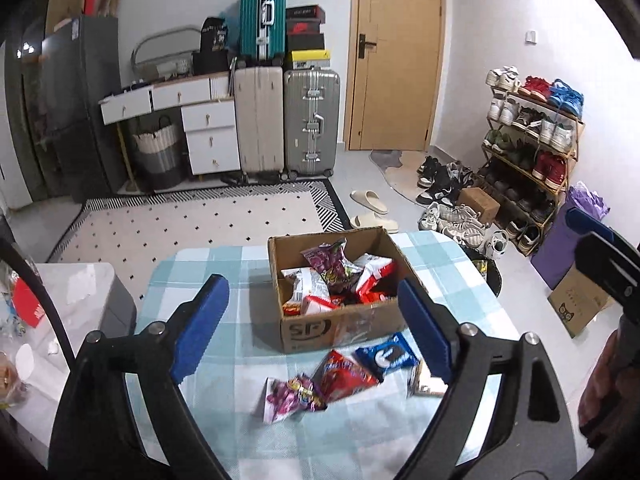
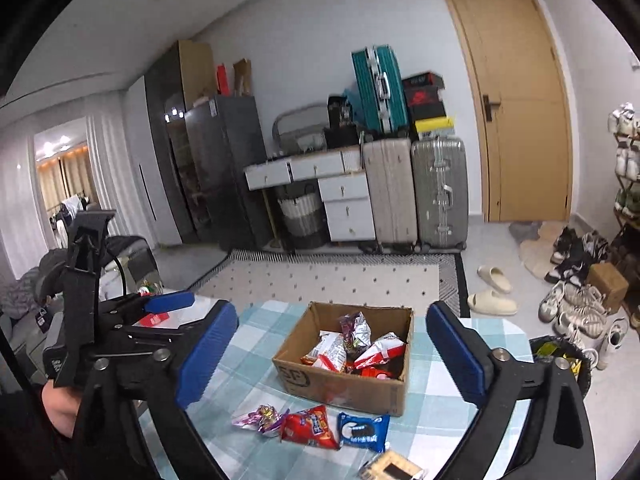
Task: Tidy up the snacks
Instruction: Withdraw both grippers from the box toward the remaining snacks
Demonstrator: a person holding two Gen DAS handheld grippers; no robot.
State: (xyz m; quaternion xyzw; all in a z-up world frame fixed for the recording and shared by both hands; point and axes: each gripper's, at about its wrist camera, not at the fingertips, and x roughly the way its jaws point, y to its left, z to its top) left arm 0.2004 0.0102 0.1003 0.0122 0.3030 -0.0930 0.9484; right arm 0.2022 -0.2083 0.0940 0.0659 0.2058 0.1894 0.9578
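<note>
A cardboard box [image 1: 344,322] [image 2: 340,388] stands on the checked tablecloth with several snack packets inside. In front of it lie a purple packet [image 1: 286,396] [image 2: 260,420], a red packet [image 1: 344,374] [image 2: 310,428], a blue Oreo pack [image 1: 386,356] [image 2: 363,432] and a tan biscuit pack [image 1: 426,384] [image 2: 394,468]. My left gripper [image 1: 316,328] is open and empty above the loose packets. My right gripper [image 2: 334,356] is open and empty, hovering before the box. The left gripper's side [image 2: 168,304] shows in the right wrist view.
The table [image 1: 200,264] has a blue-white checked cloth. A black bin [image 2: 560,360] stands at the table's right. Beyond are a patterned rug [image 1: 200,220], suitcases [image 1: 312,120], a white drawer desk [image 1: 208,132], a shoe rack [image 1: 532,136], slippers [image 1: 370,200] and a door [image 1: 396,52].
</note>
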